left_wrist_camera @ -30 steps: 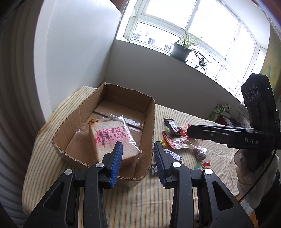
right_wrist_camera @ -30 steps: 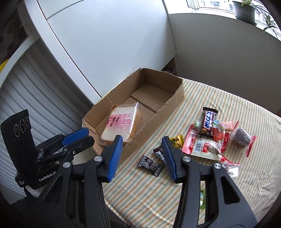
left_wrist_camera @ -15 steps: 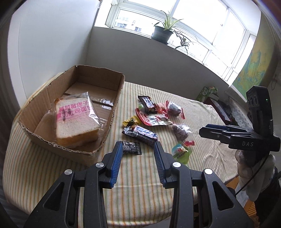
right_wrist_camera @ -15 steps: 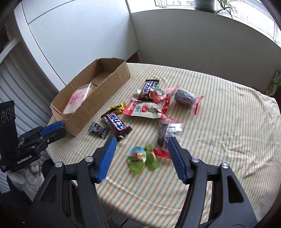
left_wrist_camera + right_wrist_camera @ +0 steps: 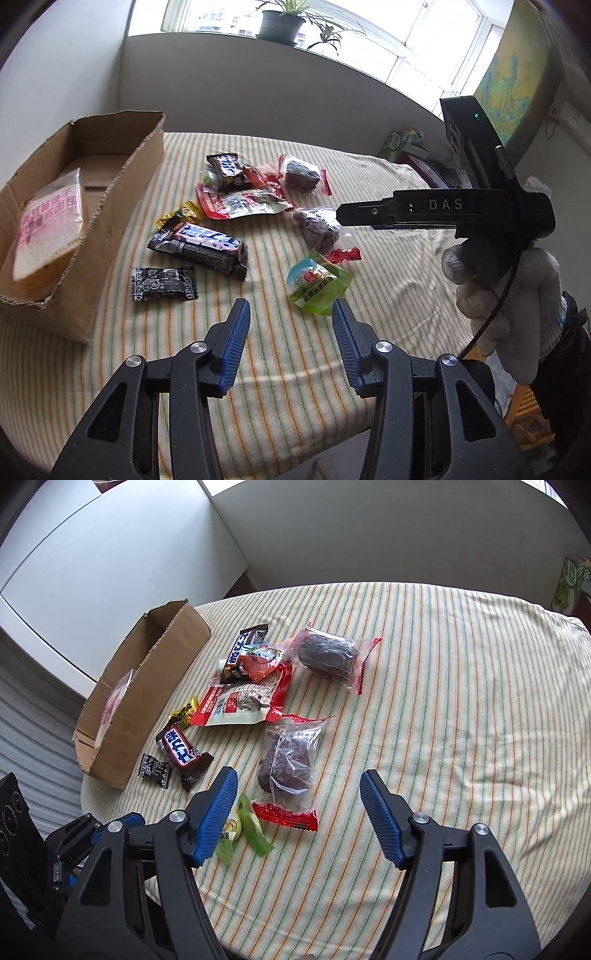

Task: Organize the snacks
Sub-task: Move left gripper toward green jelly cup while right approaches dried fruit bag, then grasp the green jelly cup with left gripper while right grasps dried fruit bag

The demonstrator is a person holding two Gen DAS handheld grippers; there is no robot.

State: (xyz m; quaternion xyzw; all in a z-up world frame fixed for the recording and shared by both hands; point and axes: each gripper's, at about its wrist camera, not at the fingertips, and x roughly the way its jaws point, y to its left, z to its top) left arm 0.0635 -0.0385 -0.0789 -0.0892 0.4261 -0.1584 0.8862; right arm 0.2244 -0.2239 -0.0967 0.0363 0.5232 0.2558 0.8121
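Observation:
A cardboard box (image 5: pixel 122 192) at the table's left holds a bagged bread slice (image 5: pixel 48 225); the box also shows in the right wrist view (image 5: pixel 147 686). Several wrapped snacks lie loose on the striped cloth: a dark chocolate bar (image 5: pixel 201 245), a small black packet (image 5: pixel 162 284), a green packet (image 5: pixel 317 282), a clear bag of brown cake (image 5: pixel 291 755), another dark cake (image 5: pixel 328 655) and a red-and-white packet (image 5: pixel 240 701). My left gripper (image 5: pixel 290 314) is open and empty, just short of the green packet. My right gripper (image 5: pixel 299 786) is open and empty over the brown cake bag.
The table (image 5: pixel 461 664) is covered in a striped cloth, and its front edge lies close below both grippers. A wall and a windowsill with potted plants (image 5: pixel 280 22) stand behind. A green box (image 5: pixel 402 142) sits beyond the far right edge.
Both grippers have swung right, away from the box and towards the loose snacks. The right gripper's jaws have opened wider. Both are still empty.

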